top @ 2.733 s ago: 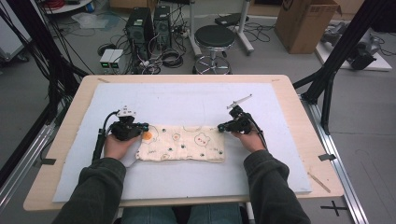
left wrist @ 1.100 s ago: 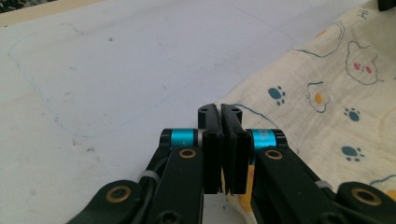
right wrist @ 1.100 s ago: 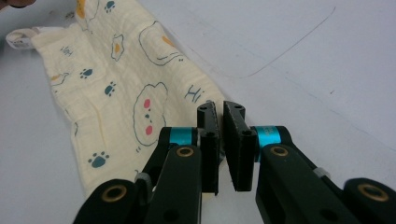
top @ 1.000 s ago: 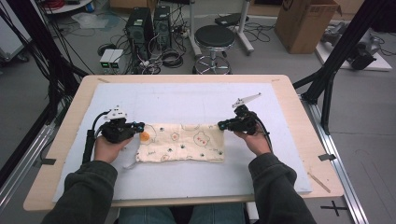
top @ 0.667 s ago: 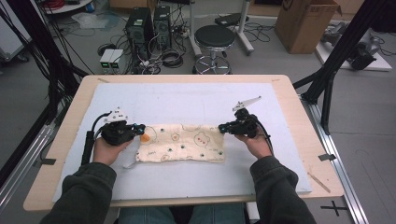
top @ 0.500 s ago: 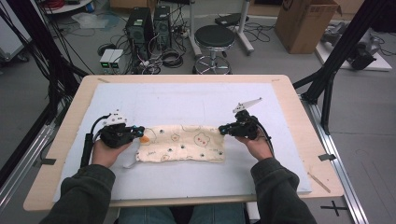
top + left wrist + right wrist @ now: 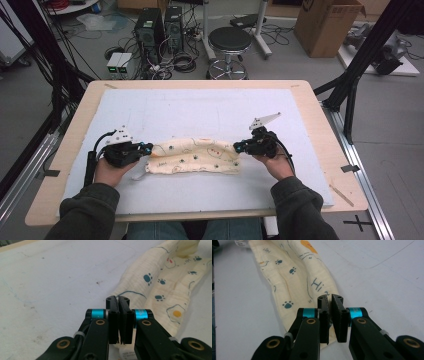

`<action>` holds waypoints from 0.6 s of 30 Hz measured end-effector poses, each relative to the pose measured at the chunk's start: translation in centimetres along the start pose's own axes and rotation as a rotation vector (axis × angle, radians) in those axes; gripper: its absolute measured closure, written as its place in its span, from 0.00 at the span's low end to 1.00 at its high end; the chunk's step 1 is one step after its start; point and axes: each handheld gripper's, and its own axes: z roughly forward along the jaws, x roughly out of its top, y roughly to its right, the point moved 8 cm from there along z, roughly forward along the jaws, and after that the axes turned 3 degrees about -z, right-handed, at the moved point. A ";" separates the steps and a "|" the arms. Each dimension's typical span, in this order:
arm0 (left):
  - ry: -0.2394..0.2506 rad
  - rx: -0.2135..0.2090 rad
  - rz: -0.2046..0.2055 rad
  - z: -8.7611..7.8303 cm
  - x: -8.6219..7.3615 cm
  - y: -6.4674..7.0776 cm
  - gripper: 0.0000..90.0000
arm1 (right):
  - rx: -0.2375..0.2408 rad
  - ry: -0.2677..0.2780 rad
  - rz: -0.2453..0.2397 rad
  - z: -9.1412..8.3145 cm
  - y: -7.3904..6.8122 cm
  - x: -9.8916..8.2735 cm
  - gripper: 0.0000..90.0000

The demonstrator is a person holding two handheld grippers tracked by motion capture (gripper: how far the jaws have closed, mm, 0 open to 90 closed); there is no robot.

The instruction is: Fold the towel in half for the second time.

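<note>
Two grippers hold one cloth between them on the white mat (image 7: 200, 107) that covers the wooden table (image 7: 320, 125). From the high view, the left gripper (image 7: 145, 148) is at the left end of the cream cloth (image 7: 195, 156) and the right gripper (image 7: 239, 146) is at its right end; the cloth lies stretched between them as a long folded band, near the front middle of the mat. The person's left hand (image 7: 107, 167) and right hand (image 7: 275, 162) come in from the bottom, in dark sleeves. In the left gripper view, the left gripper (image 7: 118, 300) has its jaws pressed together on the edge of the cloth (image 7: 160, 285), which shows blue paw prints and a small egg drawing and goes away to the upper right. In the right gripper view, the right gripper (image 7: 329, 298) has its jaws closed on the cloth's (image 7: 292, 272) corner, with only a thin gap at the tips; the cloth runs to the upper left and carries the blue letters "Hi".
</note>
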 end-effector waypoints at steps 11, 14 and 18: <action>-0.033 -0.027 0.055 -0.6 -0.7 1.6 0.96 | 0.006 -0.015 -0.021 -0.6 -1.2 -1.0 0.94; -0.042 -0.024 0.069 -0.6 -1.0 1.8 0.96 | 0.010 -0.016 -0.020 -0.5 -1.4 -1.4 0.94; -0.057 -0.025 0.051 -0.7 -2.0 1.8 0.96 | 0.019 -0.026 -0.029 -0.4 -2.1 -1.8 0.94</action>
